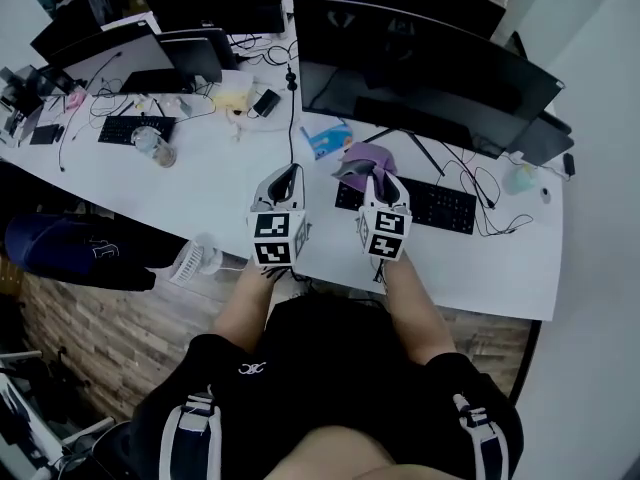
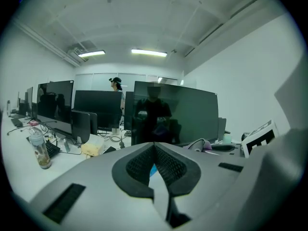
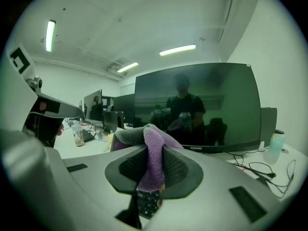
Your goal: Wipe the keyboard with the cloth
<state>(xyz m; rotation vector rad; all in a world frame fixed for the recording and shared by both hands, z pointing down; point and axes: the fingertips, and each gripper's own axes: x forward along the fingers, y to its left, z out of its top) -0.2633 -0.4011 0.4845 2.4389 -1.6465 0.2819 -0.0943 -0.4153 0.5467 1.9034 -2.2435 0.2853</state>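
A black keyboard (image 1: 432,206) lies on the white desk (image 1: 210,193) in front of a big monitor. My right gripper (image 1: 381,175) hovers over the keyboard's left end, shut on a purple and grey cloth (image 1: 357,164). In the right gripper view the cloth (image 3: 153,160) hangs between the pads, and a few keys of the keyboard (image 3: 147,203) show below it. My left gripper (image 1: 287,176) is held just left of the keyboard, above bare desk. In the left gripper view its jaws (image 2: 154,161) meet with nothing between them.
A wide dark monitor (image 1: 420,68) stands behind the keyboard. A blue box (image 1: 327,138) lies left of it. Cables (image 1: 492,213) trail off the keyboard's right end near a pale bottle (image 1: 520,179). A plastic bottle (image 1: 154,146) and a second keyboard (image 1: 136,128) sit far left.
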